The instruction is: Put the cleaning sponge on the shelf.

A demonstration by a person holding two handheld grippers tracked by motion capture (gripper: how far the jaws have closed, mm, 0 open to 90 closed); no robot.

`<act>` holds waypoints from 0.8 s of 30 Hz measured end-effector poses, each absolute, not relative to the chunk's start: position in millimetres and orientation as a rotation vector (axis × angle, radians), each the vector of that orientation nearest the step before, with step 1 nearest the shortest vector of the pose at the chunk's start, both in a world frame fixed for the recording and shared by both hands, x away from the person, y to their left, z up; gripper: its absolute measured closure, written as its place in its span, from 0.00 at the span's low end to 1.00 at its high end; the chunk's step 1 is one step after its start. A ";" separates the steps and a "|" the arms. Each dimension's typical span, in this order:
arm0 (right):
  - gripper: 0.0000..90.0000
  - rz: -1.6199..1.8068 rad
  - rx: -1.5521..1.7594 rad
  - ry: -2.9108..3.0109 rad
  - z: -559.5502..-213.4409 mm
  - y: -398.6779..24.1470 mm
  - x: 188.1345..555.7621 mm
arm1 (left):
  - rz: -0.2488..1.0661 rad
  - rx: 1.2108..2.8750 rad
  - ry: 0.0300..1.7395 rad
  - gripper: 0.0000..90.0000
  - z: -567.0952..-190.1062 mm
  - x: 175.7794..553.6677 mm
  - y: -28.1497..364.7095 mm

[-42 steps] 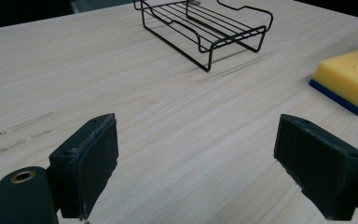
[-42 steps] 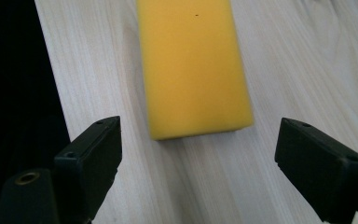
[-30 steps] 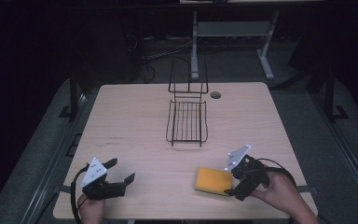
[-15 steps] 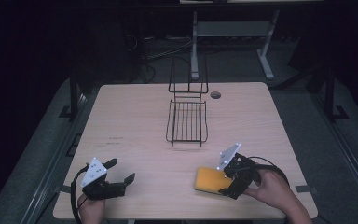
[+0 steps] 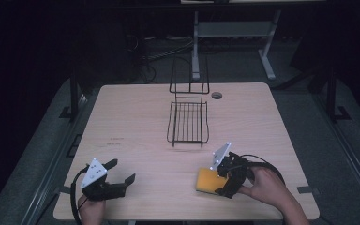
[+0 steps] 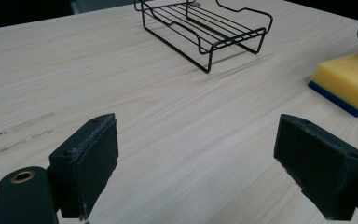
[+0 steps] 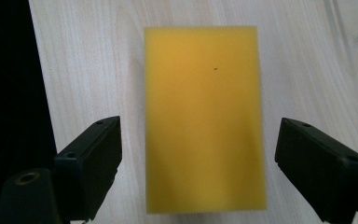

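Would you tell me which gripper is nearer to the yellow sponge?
Right. The right gripper is directly over the yellow sponge, open jaws straddling it. The left gripper rests open near the table's opposite front corner, well apart from it.

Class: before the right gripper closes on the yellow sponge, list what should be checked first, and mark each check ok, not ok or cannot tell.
1. right gripper jaws open wider than the sponge: ok.
2. Sponge centred between those jaws: ok.
3. Sponge flat on the table: ok.
4. Jaws low enough to grip its sides: cannot tell.
5. left gripper open, apart from the sponge: ok.
6. wire rack free of objects: ok.
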State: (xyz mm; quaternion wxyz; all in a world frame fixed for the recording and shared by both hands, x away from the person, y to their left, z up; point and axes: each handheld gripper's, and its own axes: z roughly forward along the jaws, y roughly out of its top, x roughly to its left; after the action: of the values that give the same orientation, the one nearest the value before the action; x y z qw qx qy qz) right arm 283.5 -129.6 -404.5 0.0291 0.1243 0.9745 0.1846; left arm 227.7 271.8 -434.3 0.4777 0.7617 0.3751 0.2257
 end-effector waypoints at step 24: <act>0.16 0.460 0.341 3.056 -423.3 -107.1 292.5 | 0.552 1.858 0.915 0.14 -434.1 227.7 272.5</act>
State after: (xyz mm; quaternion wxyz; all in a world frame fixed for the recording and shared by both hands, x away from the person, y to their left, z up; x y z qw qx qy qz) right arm 292.5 -107.1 -423.3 0.0161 0.1097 0.9827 0.1480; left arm 227.7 272.5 -434.1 0.4786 0.7612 0.3747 0.2262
